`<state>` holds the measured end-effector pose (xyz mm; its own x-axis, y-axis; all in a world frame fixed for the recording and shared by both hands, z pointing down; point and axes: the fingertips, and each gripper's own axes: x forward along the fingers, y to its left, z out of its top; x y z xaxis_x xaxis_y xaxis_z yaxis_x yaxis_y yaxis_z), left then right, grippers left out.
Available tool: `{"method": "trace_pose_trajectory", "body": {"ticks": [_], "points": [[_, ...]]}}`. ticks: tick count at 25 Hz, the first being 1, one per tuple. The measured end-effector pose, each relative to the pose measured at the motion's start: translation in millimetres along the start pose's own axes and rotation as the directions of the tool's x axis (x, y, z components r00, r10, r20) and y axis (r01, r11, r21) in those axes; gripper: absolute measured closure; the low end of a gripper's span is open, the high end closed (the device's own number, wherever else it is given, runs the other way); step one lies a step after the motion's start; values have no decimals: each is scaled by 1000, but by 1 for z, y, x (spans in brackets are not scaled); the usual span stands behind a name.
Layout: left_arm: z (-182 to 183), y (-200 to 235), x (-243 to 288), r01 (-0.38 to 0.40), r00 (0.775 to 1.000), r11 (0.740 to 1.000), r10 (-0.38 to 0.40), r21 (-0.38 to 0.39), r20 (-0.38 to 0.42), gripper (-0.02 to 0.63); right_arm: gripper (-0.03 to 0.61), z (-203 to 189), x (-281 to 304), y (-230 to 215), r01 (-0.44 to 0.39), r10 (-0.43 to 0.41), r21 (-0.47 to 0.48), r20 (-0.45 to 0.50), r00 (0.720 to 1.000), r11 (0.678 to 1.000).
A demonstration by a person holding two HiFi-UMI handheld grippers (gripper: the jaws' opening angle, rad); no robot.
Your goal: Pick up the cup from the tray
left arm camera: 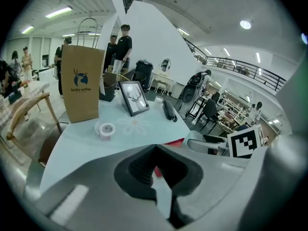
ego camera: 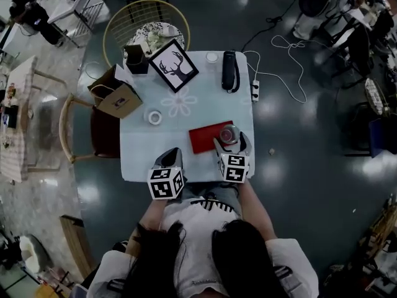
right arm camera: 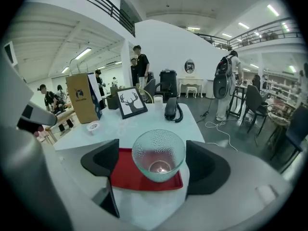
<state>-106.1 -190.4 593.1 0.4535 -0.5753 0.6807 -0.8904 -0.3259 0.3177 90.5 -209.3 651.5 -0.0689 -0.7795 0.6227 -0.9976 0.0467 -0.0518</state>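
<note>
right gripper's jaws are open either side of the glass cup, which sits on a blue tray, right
No: the tray is red, not blue, as the right gripper view shows. The right gripper does have its jaws open either side of the cup on it.

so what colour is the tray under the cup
The tray is red, clearest in the right gripper view.

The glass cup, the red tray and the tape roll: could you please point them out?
glass cup (right arm camera: 159,153), right gripper view, dimpled wall.
red tray (ego camera: 203,138), head view, bare left part.
tape roll (left arm camera: 106,133), left gripper view, side wall.
</note>
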Motion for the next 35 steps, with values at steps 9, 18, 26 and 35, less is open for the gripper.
{"method": "trace_pose_trajectory", "body": {"ticks": [9,18,26,35], "points": [[-4,9,4,-63,998,998,63,-2,-27,614,120,-19,26,-10,13,-13,-9,-40,999,1000],[-14,6,6,-100,994,995,99,-21,-50,614,161,-12,34,-7,-56,53,-89,-39,998,994],[-6,6,8,-122,992,990,121,-70,-23,614,164,36,35,3,-128,131,-134,16,991,983],[-3,17,3,-178,984,974,179,-138,-8,614,164,86,72,52,-262,281,-222,58,958,939]]}}
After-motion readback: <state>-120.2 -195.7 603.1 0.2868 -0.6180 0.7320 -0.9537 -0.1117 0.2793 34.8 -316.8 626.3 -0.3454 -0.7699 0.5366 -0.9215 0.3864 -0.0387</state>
